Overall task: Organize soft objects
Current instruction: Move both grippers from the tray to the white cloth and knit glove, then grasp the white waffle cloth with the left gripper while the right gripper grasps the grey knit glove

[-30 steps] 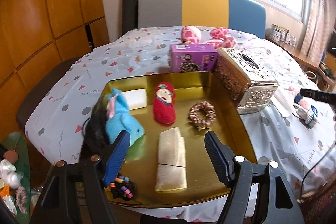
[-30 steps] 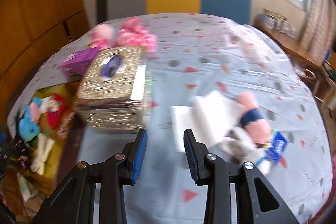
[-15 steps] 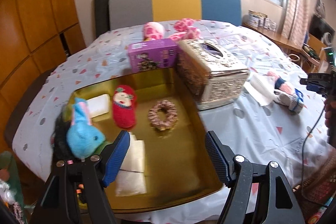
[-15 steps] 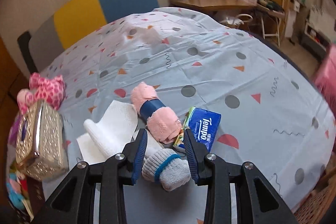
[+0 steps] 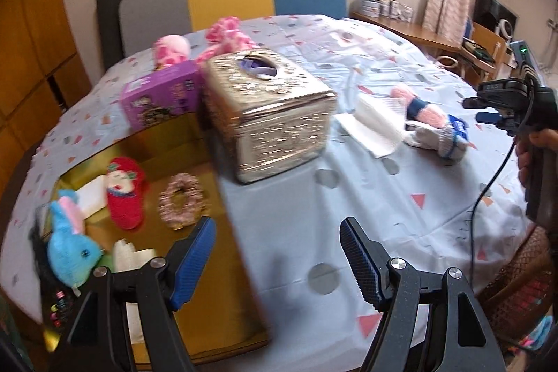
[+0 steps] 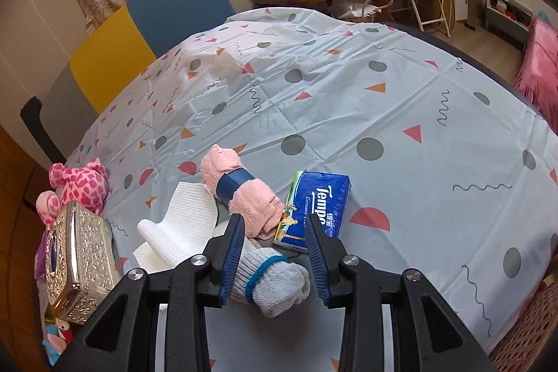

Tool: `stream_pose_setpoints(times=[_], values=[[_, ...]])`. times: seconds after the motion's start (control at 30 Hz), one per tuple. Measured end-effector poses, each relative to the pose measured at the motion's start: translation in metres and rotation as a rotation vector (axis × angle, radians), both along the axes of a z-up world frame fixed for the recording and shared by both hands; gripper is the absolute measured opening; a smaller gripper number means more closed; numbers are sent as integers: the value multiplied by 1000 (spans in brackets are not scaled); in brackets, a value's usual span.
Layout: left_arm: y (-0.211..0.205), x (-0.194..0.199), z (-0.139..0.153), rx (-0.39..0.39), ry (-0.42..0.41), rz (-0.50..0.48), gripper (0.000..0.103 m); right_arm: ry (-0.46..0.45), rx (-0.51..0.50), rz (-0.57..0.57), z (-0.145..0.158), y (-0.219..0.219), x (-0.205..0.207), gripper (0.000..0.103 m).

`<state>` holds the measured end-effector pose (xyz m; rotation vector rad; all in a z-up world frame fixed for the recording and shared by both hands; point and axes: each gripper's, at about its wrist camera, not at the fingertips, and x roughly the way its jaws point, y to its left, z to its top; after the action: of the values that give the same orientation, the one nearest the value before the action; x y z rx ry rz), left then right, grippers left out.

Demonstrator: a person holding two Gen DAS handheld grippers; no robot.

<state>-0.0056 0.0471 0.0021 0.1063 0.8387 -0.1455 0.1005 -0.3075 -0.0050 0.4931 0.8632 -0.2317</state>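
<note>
Since a moment ago, you have brought your right gripper (image 6: 273,248) down closer over the pile of rolled cloths, and your left gripper (image 5: 277,258) has swung right, off the gold tray (image 5: 223,295) toward the tablecloth (image 6: 348,114). Your right tongs stand partly open, gripping nothing, with the grey-white rolled sock (image 6: 275,281) with its blue band lying between them. Just beyond lies the pink rolled towel (image 6: 244,194), banded in dark blue, touching the blue tissue pack (image 6: 317,203); the white cloth (image 6: 185,225) sits beside it. Your left tongs gape wide and empty, level above the table edge.
</note>
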Motion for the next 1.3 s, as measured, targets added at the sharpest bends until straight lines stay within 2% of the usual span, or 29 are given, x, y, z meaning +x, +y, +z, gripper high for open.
stream_pose_setpoints(times=[0.27, 0.47, 0.53, 0.6, 0.8, 0.9, 1.03, 1.07, 1.13, 1.17, 1.23, 1.3], values=[[-58, 35, 6, -106, 52, -129, 74, -12, 39, -19, 0, -7, -3, 36], [-105, 80, 4, -182, 128, -145, 74, -29, 83, -28, 0, -13, -4, 36], [-121, 98, 2, -204, 154, -129, 74, -35, 99, -19, 0, -13, -4, 36], [-134, 116, -3, -211, 171, -105, 78, -45, 116, -13, 1, -14, -5, 36], [-165, 173, -34, -217, 259, 16, 79, -86, 185, -45, 3, -26, -11, 36], [-169, 190, -47, -202, 275, 77, 78, -90, 228, -57, 0, -32, -12, 38], [-168, 214, -65, -225, 311, 159, 75, -96, 266, -62, -2, -35, -12, 38], [-168, 219, -70, -229, 319, 169, 70, -100, 275, -71, -3, -37, -12, 38], [-171, 224, -77, -212, 332, 165, 38, -109, 297, -97, -4, -44, -16, 38], [-173, 223, -75, -175, 291, 142, 20, -112, 311, -116, -5, -48, -18, 38], [-176, 218, -76, -127, 275, 80, 9, -119, 343, -151, -8, -56, -21, 38], [-169, 211, -74, -119, 267, 50, 6, -122, 366, -178, -11, -62, -23, 38]])
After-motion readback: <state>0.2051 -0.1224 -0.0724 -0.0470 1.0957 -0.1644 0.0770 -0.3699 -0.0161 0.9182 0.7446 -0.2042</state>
